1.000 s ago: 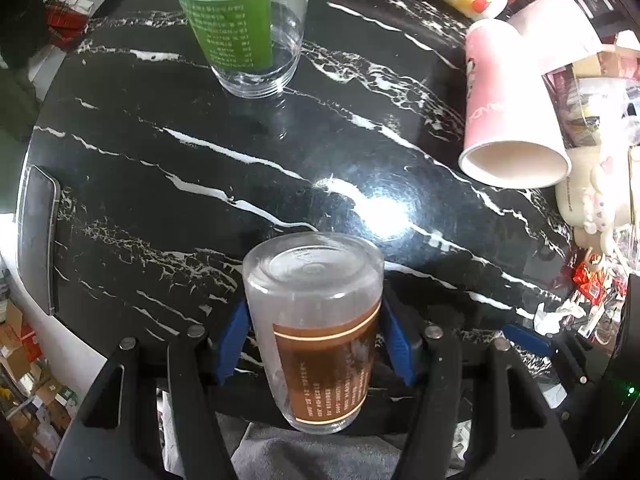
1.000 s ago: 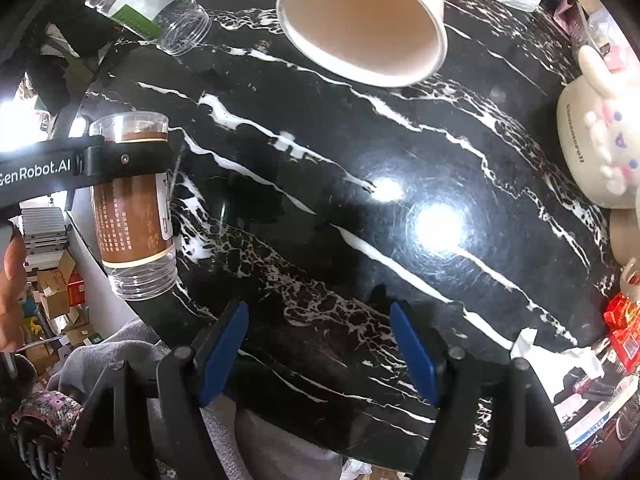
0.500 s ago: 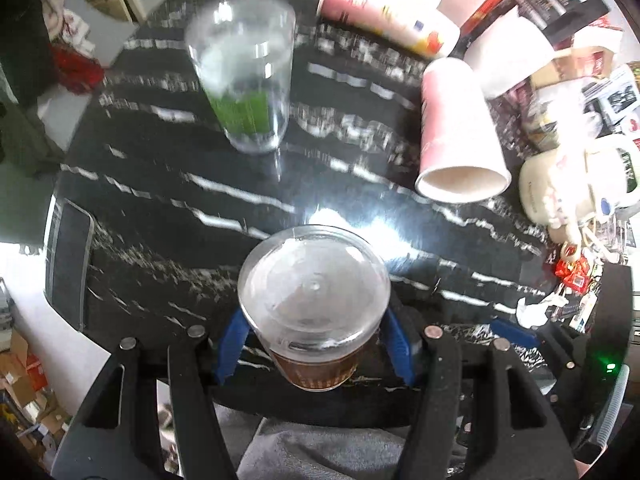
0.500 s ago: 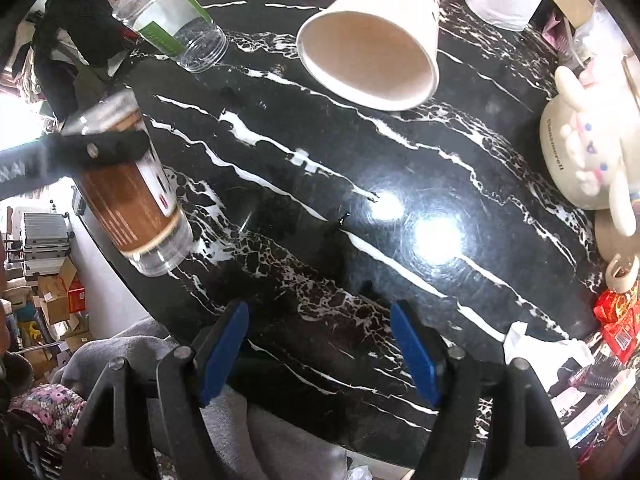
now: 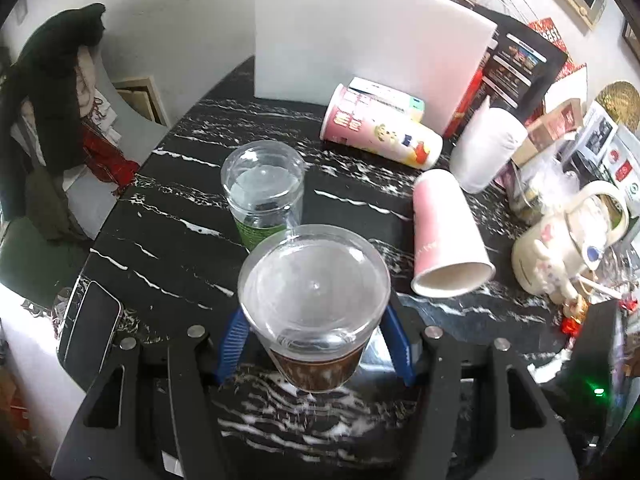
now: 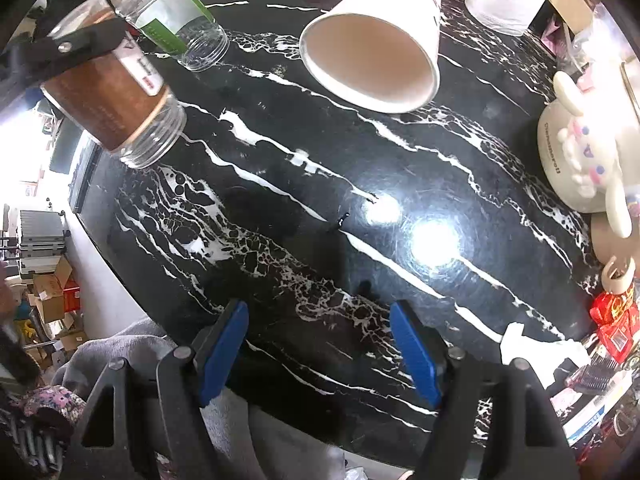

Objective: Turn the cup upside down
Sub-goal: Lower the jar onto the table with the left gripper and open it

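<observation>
My left gripper (image 5: 314,346) is shut on a clear plastic cup with a brown label (image 5: 314,304). The cup's base faces the camera. In the right wrist view the same cup (image 6: 110,100) hangs tilted above the table's left edge, mouth pointing down and to the right, with the left gripper's black finger across it. My right gripper (image 6: 318,350) is open and empty, low over the near edge of the black marble table (image 6: 320,220).
A clear cup with a green label (image 5: 262,192) stands upside down behind the held cup. A pink paper cup (image 5: 446,240) lies on its side at the right. A phone (image 5: 88,324) lies at the left edge. A white mug (image 5: 560,248), a snack tube (image 5: 380,128) and clutter fill the right.
My left gripper has tilted up and back with the brown-label cup, so the cup has swung from nearly vertical to slanted. The right gripper has barely moved.
</observation>
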`<state>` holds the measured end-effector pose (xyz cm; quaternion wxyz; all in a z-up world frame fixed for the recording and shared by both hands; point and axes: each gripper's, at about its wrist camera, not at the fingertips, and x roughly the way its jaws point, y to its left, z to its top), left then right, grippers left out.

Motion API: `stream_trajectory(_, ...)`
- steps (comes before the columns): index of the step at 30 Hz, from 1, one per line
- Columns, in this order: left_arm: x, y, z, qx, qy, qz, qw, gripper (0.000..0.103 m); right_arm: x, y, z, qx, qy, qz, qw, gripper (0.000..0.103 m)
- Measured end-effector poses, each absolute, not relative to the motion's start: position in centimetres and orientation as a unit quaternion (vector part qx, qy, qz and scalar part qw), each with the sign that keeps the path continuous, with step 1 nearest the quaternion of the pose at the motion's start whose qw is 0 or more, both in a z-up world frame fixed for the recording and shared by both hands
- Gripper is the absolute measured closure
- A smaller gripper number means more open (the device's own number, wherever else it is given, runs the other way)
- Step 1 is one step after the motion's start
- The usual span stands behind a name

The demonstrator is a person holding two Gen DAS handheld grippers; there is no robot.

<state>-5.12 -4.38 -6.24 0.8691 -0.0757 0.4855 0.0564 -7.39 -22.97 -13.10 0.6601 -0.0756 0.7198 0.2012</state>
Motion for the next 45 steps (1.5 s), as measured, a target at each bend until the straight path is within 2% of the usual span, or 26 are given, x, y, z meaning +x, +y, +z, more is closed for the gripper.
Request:
stream_trajectory(14,-6.5,-4.7,-11.3,-0.030,0.443,0.103,0.890,0.044,-6.6,-21.8,-13.6,-0.110,0.715,0.217,0.655,0.029)
stream_trajectory(23,-8.8,-4.4,-11.6,-0.030,0.428,0.105,0.897,0.044,-6.6,-20.9,-13.5,-0.114,0.714,0.221,0.655,0.029)
stream_trajectory(33,-8.6,-4.2,-11.3,-0.020,0.456,0.097,0.884,0.044,-6.7,-18.5,-13.2,-0.123,0.706,0.232,0.658,0.029)
stream_trajectory(36,-8.2,-4.3,-11.1,-0.019,0.479,0.084,0.873,0.032,-6.9,-18.0,-12.9,-0.119,0.704,0.231,0.661,0.029)
stream_trajectory(39,-7.9,-4.6,-10.3,-0.013,0.492,0.070,0.868,0.030,-7.2,-18.1,-12.5,-0.108,0.703,0.229,0.665,0.029)
stream_trajectory(42,-7.8,-4.6,-9.1,-0.015,0.499,0.060,0.864,0.020,-7.1,-18.0,-12.0,-0.101,0.698,0.228,0.671,0.029)
stream_trajectory(45,-7.5,-4.6,-7.8,-0.016,0.508,0.054,0.859,0.019,-7.4,-18.1,-10.9,-0.100,0.691,0.224,0.680,0.029)
